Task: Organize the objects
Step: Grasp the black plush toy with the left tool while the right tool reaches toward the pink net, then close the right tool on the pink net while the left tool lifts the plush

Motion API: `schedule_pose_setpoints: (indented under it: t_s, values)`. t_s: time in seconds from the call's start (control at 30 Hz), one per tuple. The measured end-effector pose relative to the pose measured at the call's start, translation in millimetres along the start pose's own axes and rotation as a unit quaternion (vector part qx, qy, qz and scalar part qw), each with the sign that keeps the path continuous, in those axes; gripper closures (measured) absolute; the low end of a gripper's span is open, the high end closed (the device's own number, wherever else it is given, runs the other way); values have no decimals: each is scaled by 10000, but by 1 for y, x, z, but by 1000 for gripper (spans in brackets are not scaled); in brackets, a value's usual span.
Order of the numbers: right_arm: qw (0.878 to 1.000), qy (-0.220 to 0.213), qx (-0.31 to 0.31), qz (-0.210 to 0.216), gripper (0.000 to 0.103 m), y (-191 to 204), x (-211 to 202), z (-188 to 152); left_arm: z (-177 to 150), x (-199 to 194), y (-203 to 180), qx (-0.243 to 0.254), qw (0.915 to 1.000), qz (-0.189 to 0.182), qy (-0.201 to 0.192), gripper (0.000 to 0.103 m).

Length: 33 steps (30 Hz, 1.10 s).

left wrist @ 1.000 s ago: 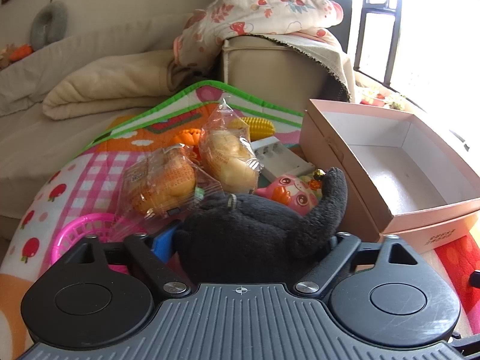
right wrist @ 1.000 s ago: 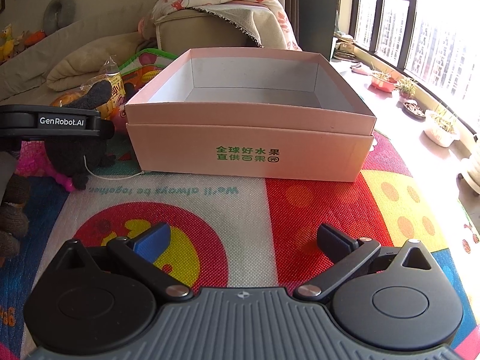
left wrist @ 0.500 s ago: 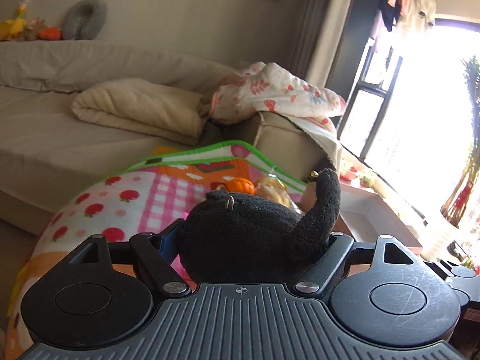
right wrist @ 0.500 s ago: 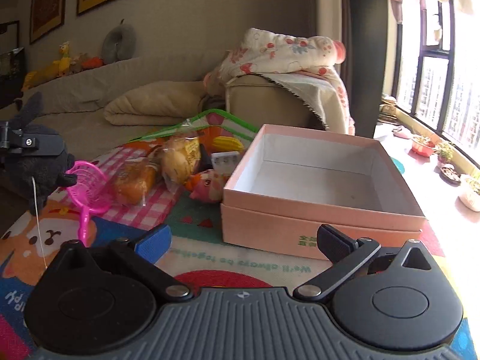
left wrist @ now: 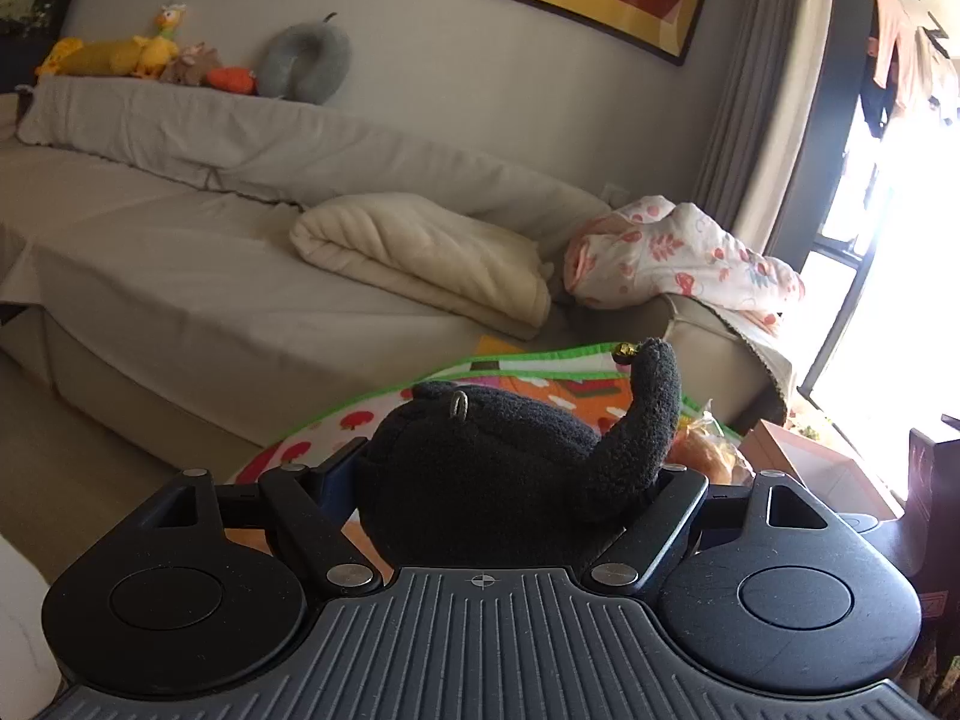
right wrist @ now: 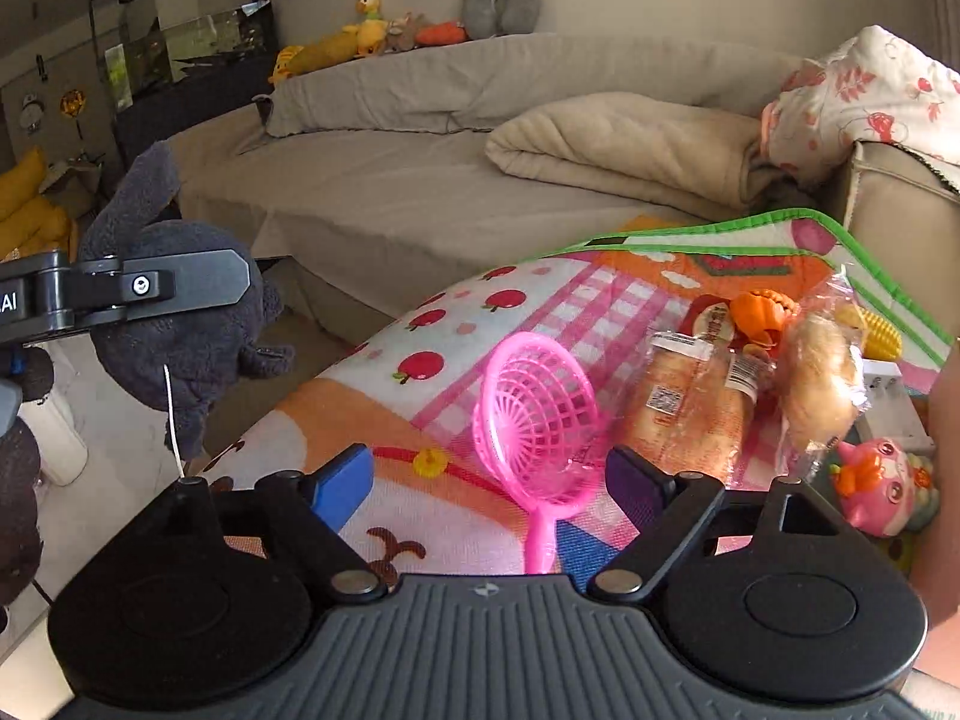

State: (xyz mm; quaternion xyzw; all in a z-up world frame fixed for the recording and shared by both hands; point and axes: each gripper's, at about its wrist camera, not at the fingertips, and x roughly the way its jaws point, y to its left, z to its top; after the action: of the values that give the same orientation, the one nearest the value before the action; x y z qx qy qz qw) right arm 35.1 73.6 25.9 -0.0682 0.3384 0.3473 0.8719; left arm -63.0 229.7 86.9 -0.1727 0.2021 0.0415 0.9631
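Left gripper was clamped on a black plush toy, both fingers pressed into its sides, toy held up in the air clear of the play mat; one fuzzy limb stuck up on the right with a small gold bit at its tip. In the right wrist view the same plush toy hung at far left off the mat edge, over the floor, a white thread dangling under it, the left gripper's finger across its body. Right gripper had jaws spread wide, holding nothing, low over the mat. A pink plastic scoop lay on the mat between the right fingers, handle toward the camera; could not tell if a finger touched it, probably not. Just right of the scoop lay two wrapped bread packs, an orange toy behind them, a yellow corn toy further right, a pink pig toy near the right edge. The pink box showed only as a corner at right in the left wrist view. Grey sofa with folded cream blanket behind.
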Motion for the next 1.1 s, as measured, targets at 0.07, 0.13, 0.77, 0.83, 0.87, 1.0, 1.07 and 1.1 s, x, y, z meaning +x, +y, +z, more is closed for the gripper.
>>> schedule_pose_setpoints:
  t_s: [0.07,0.13,0.77,0.83,0.87,1.0,1.07,1.1]
  values:
    - [9991,196,-68,367,17,5,6,0,-1,0,6,-7,10000,-13,-33,19]
    - [9953,303,-209,891,17,14,-1,-3,-1,2,10,-45,10000,-12,-50,19]
    - [9974,616,282,254,0,-13,54,4,-15,7,33,-274,9995,-35,147,19]
    - [9977,553,267,275,0,-15,63,11,-15,3,34,-281,9995,4,137,19]
    - [9977,536,283,292,0,-16,65,13,-15,1,35,-291,9995,31,132,19]
    - [9972,480,469,325,13,-21,63,18,-16,-6,36,-317,9994,100,123,19]
    - [9973,486,428,339,41,-20,55,17,-16,-9,34,-289,9995,79,120,19]
    - [9972,511,408,360,48,-20,50,16,-17,-10,33,-274,9995,58,127,19]
